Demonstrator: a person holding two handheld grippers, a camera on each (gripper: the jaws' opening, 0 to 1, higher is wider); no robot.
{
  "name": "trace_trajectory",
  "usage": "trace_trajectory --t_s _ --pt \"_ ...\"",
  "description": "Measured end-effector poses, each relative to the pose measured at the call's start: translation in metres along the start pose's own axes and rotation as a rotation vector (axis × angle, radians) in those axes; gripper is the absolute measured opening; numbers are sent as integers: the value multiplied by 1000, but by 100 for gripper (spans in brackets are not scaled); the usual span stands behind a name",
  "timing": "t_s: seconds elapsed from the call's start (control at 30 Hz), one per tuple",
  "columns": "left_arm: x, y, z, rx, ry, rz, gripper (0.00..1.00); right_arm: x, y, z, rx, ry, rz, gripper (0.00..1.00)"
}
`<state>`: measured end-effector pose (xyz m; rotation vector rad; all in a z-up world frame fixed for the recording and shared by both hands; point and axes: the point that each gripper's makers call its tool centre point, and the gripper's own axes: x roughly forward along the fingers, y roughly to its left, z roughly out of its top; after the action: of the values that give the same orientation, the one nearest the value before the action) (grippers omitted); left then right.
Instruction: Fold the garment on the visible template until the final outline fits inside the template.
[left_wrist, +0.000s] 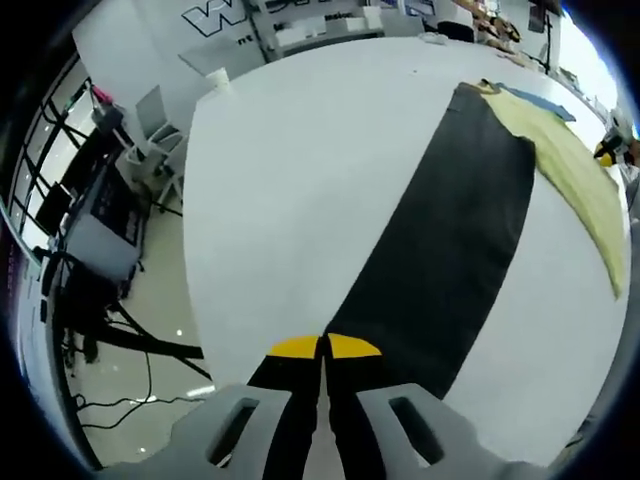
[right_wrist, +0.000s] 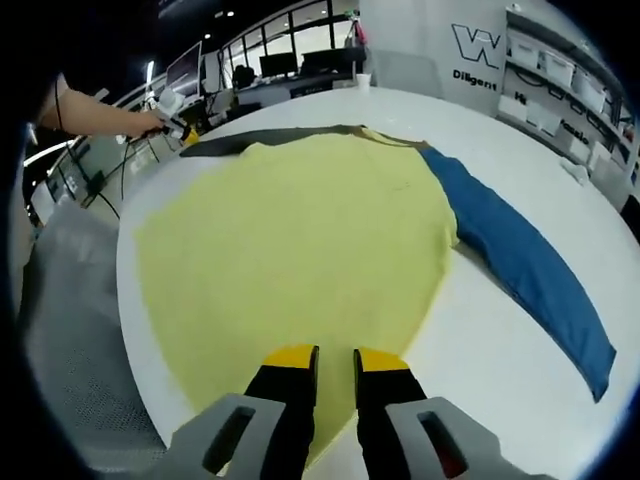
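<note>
Nearest in the left gripper view, the left gripper (left_wrist: 323, 347) has its yellow-tipped jaws pressed together, with barely a slit between them, right at the near end of a long black strip (left_wrist: 450, 250); whether cloth is caught between the tips I cannot tell. The strip runs away from the jaws across the white table (left_wrist: 300, 180) toward the far edge, where the yellow garment (left_wrist: 580, 170) lies along its right side, a sliver of blue beyond it.

In the right gripper view, the right gripper (right_wrist: 335, 352) stands with its jaws a narrow gap apart, holding nothing, poised over the near hem of the yellow garment (right_wrist: 300, 240). The garment spreads flat and wide across the table (right_wrist: 500, 380), away from the jaws. A blue strip (right_wrist: 520, 260) stretches out from its right side, and the black strip (right_wrist: 250, 140) pokes out at its far edge. There, at upper left, a person's hand (right_wrist: 150, 122) holds the left gripper by the black strip's end.
</note>
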<state>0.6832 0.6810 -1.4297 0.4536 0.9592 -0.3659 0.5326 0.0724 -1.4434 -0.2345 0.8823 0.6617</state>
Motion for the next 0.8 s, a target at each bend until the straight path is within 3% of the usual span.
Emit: trace_trajectory --t_s 0.4,0.8 --pt "3 5 5 20 -7 22 3 -3 4 -10 1 22 -17 7" --pt "11 23 6 61 -1 37 3 -4 2 -13 8 27 -40 5"
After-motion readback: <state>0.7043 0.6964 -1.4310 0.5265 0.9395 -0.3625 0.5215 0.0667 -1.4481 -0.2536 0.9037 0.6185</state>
